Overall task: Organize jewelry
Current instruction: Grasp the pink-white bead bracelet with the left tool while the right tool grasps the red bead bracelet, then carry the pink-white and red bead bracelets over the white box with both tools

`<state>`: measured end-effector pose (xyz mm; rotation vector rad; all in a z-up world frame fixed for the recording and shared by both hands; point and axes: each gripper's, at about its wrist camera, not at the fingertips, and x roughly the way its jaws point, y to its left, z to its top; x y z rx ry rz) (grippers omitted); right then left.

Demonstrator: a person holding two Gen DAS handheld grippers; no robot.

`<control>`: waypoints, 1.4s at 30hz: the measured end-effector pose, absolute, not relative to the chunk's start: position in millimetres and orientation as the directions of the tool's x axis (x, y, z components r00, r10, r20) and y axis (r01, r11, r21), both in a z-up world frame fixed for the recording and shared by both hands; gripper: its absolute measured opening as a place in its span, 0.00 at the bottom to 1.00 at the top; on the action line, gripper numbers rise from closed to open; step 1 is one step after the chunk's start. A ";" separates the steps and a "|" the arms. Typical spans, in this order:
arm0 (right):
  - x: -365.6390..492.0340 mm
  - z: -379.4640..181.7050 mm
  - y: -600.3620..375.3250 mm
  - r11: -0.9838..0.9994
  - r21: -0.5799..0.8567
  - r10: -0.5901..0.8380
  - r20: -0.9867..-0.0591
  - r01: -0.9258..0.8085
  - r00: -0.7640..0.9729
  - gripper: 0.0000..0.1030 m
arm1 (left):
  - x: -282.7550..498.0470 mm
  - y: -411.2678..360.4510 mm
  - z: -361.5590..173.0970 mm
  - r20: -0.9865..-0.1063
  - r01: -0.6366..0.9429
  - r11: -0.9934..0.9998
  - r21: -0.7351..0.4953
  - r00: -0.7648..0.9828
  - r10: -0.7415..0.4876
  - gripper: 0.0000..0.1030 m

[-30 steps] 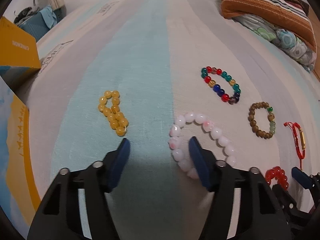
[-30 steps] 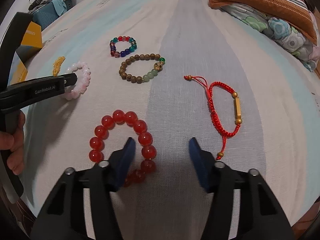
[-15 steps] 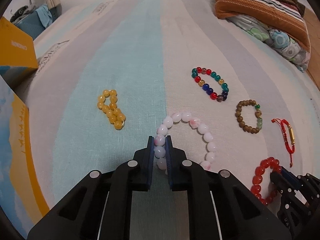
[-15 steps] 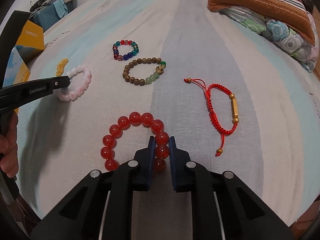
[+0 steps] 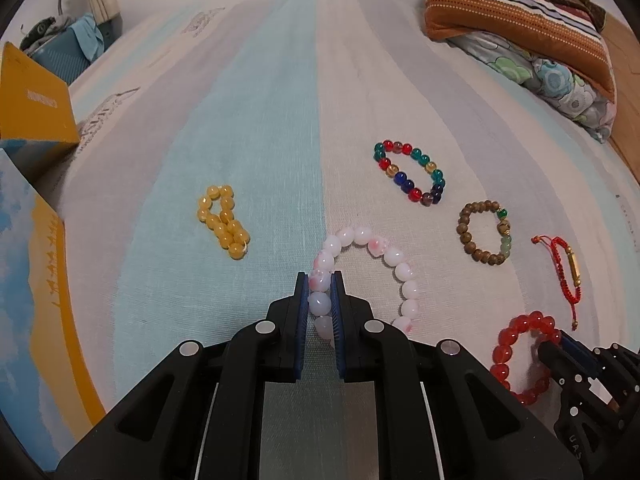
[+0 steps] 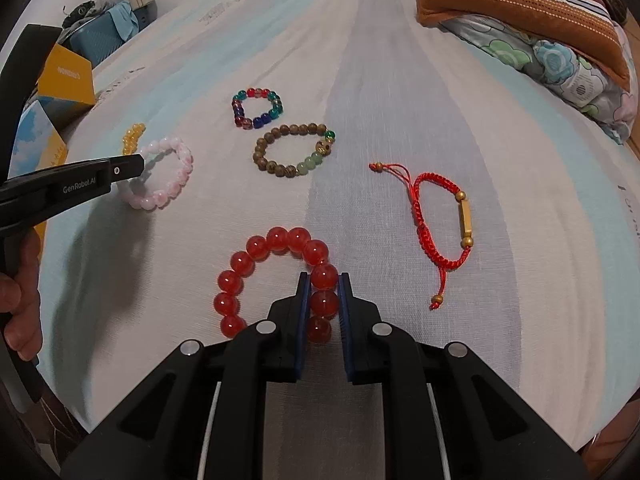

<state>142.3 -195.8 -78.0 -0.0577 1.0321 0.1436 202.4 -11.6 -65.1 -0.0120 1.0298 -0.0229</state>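
- Your left gripper [image 5: 319, 280] has its jaws closed down on the near-left side of the pink bracelet [image 5: 394, 258], a loop of smooth, milky round beads with rosy blotches; several beads sit pinched between the blue ribbed pads, and the rest of the loop lies on the bed [image 5: 260, 120] beyond and to the right.
- Your right gripper [image 6: 323, 286] is clamped the same way on the red bracelet [image 6: 256, 258], large glossy translucent beads; the loop curves away to the left of the jaws, near the bed's near edge.
- The sheet is a woven cloth in broad pale blue, grey and cream stripes running away from you.
- The yellow bracelet [image 5: 224, 220], of amber-like beads, is squeezed into a narrow double row with its long axis pointing away and slightly left.
- The multicolour bracelet [image 5: 410, 170], of glassy beads, and the wooden bracelet [image 5: 466, 232], matt brown with a few green stones, lie farther out, side by side.
- The red cord bracelet [image 6: 424, 208], braided with a gold tube, lies lengthwise toward the bed's right edge.
- The left tool's side reads "GenRobot.AI".
- A yellow box [image 5: 32, 100] at the left edge bears reversed lettering you cannot read.
- A striped pillow [image 5: 516, 16] rests on floral bedding at the far right corner.
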 end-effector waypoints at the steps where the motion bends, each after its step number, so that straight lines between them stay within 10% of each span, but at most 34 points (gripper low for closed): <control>1: 141.9 -75.5 -194.7 0.987 0.026 0.102 -0.858 -0.156 0.503 0.12 | 201.3 -11.4 -62.8 -0.855 0.014 1.000 -0.024 0.518 -0.028 0.10; 42: 140.8 30.8 -152.0 0.968 0.055 0.194 -0.787 -0.247 0.585 0.12 | 152.7 31.5 38.3 -0.784 -0.009 1.000 -0.026 0.621 -0.015 0.10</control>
